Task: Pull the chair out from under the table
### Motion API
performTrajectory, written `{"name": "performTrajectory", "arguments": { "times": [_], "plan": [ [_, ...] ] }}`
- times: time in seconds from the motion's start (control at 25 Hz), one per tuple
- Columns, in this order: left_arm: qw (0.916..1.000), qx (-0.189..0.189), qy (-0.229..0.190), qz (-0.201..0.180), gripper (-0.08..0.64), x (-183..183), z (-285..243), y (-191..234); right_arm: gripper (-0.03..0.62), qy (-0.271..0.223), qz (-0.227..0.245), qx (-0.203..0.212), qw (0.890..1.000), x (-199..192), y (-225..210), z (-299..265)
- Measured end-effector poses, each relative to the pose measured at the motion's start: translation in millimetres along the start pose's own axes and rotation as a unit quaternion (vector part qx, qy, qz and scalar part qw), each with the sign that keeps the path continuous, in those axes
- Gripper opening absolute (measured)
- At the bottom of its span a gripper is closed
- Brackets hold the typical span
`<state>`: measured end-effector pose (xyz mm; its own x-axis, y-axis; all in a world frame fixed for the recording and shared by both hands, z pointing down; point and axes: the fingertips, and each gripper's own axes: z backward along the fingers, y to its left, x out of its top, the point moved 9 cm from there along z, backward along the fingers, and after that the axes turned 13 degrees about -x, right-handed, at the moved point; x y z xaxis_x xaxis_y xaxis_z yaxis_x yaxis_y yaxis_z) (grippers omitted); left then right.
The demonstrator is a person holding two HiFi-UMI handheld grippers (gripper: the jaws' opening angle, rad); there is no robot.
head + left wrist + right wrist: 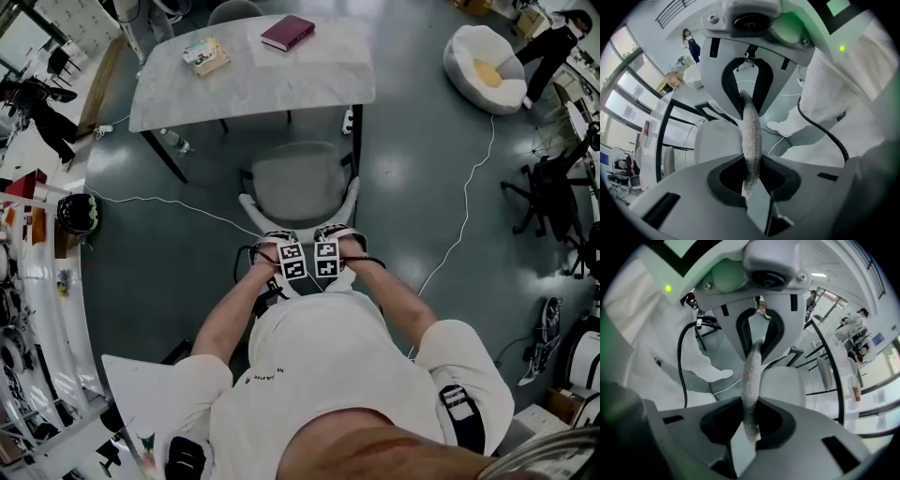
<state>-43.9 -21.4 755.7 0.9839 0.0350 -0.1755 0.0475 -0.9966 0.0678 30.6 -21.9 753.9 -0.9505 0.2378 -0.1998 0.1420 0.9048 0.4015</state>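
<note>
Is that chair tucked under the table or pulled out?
Pulled out. In the head view the chair shows its whole seat, clear of the table edge, with floor between them.

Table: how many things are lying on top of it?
2. A dark red book lies near the far edge of the table; a paler book or packet lies to its left. Nothing seems hidden.
</note>
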Motion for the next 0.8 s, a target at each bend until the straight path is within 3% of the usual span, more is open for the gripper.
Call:
{"name": "performTrajectory", "arguments": {
  "times": [0.8],
  "plan": [
    [0.9997, -0.02, -0.011, 0.003, 0.065, 6, -2, -53, 0.078, 0.001, 0.009, 0.026, 1.0, 10, 47, 21]
  ]
}}
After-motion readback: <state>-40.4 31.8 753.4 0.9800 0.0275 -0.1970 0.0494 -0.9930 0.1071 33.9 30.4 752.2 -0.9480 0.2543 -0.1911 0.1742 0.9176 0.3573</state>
